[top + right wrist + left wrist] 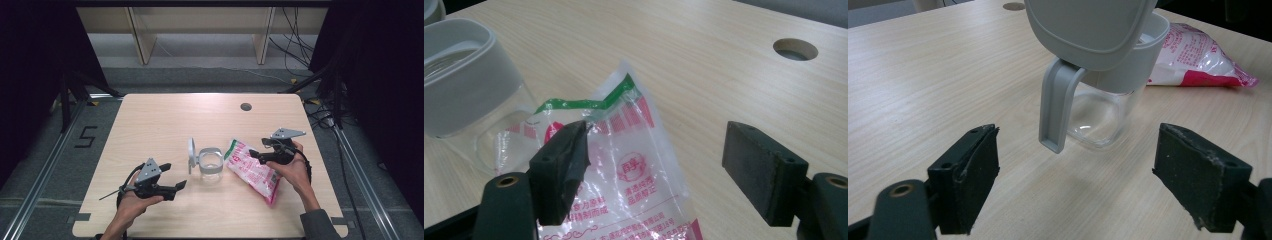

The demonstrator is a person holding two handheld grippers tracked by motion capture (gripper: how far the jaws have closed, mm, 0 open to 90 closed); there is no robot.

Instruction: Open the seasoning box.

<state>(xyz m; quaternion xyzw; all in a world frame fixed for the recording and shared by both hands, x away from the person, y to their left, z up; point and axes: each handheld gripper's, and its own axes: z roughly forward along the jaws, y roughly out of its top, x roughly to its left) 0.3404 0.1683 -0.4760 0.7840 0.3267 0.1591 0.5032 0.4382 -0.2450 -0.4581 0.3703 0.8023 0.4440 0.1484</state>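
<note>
Two hand-held grippers flank a clear glass jar and a sugar-like bag on a pale wooden table (150, 120).

The clear square jar with grey collar and flipped-up grey lid (209, 161) stands mid-table; the pink-and-white printed plastic bag (252, 171) lies just beside it at 3 o'clock. The left gripper (172, 178), at 8 o'clock from the jar, is spread wide and empty. The right gripper (257, 149) hovers over the bag's top end, jaws apart, holding nothing.

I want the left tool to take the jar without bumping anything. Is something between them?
Nothing visible is. Bare table lies between the open left tool and the clear jar; its raised lid leans toward the tool. The pink bag lies beyond.
</note>
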